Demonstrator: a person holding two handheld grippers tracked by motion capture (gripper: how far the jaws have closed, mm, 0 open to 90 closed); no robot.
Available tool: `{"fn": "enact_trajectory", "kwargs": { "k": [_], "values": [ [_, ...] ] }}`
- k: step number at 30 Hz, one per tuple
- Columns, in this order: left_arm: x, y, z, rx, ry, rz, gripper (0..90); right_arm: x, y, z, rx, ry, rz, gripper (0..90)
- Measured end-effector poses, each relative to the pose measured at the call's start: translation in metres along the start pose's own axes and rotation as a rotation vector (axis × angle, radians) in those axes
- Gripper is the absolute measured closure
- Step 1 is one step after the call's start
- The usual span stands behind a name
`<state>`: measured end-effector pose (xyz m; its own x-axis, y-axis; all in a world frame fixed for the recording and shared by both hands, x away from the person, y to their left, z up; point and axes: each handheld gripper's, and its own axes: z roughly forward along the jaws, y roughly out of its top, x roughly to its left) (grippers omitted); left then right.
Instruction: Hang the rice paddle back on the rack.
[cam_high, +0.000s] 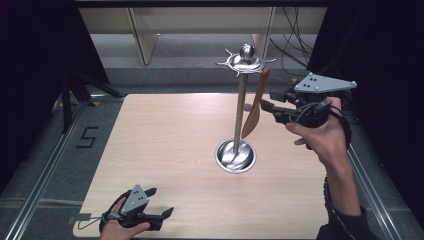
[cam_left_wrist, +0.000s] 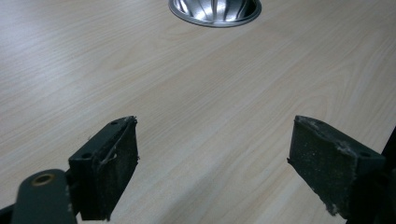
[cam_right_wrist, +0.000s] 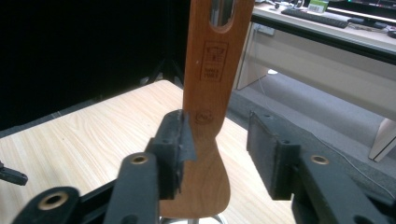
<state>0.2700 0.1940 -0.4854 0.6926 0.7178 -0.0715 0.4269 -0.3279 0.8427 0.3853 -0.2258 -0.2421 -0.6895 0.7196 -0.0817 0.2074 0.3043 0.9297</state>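
Your left gripper (cam_high: 161, 202) rests low at the near left corner of the table (cam_high: 165, 130), a pale wood-grain laminate top with a fine, matte streaked pattern; its jaws stand wide apart with nothing but bare table between them, and in the left gripper view the black foam-like pads (cam_left_wrist: 112, 172) look rough and frayed at the edges. Toward the middle of the table stands a polished metal utensil stand (cam_high: 241, 95): a round, dished, mirror-bright base (cam_left_wrist: 215, 11), a slim upright pole, and a crown at the top with short curved hooks and a ball finial. From one hook on its right side hangs a wooden spatula (cam_high: 256, 105), reddish-brown and smooth, narrow along the handle and flaring to a rounded blade at the bottom, clear of the table. In the right gripper view you can see its slotted hanging hole and a small stamped mark on the handle (cam_right_wrist: 214, 65). Your right gripper (cam_high: 270, 107), held up in the air at the right, has its jaws partly open around the spatula's neck: one pad touches the wood, the other stands apart from it.
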Motion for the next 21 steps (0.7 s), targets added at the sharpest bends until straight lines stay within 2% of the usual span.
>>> {"fn": "enact_trajectory", "kwargs": {
  "k": [2,3,5,6,7,8,10,12,15,16,18,19,20,21],
  "values": [
    [0.001,0.0,0.0,0.006,0.002,0.013,14.9,0.001,-0.003,-0.003,-0.003,-0.007,-0.002,52.4],
    [0.0,0.0,0.0,-0.001,0.002,-0.001,14.9,0.001,-0.005,-0.005,0.005,-0.01,-0.003,51.2],
    [0.002,0.001,0.0,0.0,-0.001,0.027,14.9,0.002,-0.008,-0.007,-0.001,-0.009,0.0,49.1],
    [0.002,0.0,0.0,0.001,0.0,0.026,14.9,0.002,-0.01,-0.009,0.004,-0.015,0.003,48.3],
    [0.0,0.0,0.0,0.001,0.0,-0.001,14.9,0.003,-0.011,-0.01,0.002,-0.018,0.009,47.7],
    [0.0,0.0,0.0,0.001,0.0,-0.001,14.9,0.003,-0.013,-0.012,-0.001,-0.017,-0.002,47.3],
    [0.002,0.001,0.0,-0.001,0.0,0.026,14.9,0.004,-0.017,-0.014,-0.001,-0.014,-0.002,45.9],
    [0.0,0.0,0.0,0.0,0.001,-0.001,14.9,0.005,-0.022,-0.015,0.0,-0.015,-0.004,45.5],
    [0.0,0.0,0.0,0.0,0.003,0.002,14.9,0.005,-0.03,-0.018,0.004,-0.031,-0.008,44.6],
    [0.001,0.0,0.0,0.001,0.002,0.023,14.9,0.005,-0.034,-0.018,0.006,-0.017,0.003,44.5],
    [0.0,0.0,0.0,0.002,0.0,-0.003,14.9,0.004,-0.041,-0.019,0.005,-0.023,0.004,44.2],
    [0.001,0.0,0.0,0.0,0.0,0.019,14.9,0.005,-0.046,-0.02,-0.004,-0.021,0.011,44.0],
    [0.002,0.001,0.0,0.0,-0.001,0.023,14.9,0.006,-0.051,-0.021,0.008,-0.018,0.026,43.8],
    [0.002,0.001,0.0,-0.002,-0.004,0.017,14.9,0.005,-0.054,-0.02,0.003,-0.015,0.004,43.6]
  ]
}}
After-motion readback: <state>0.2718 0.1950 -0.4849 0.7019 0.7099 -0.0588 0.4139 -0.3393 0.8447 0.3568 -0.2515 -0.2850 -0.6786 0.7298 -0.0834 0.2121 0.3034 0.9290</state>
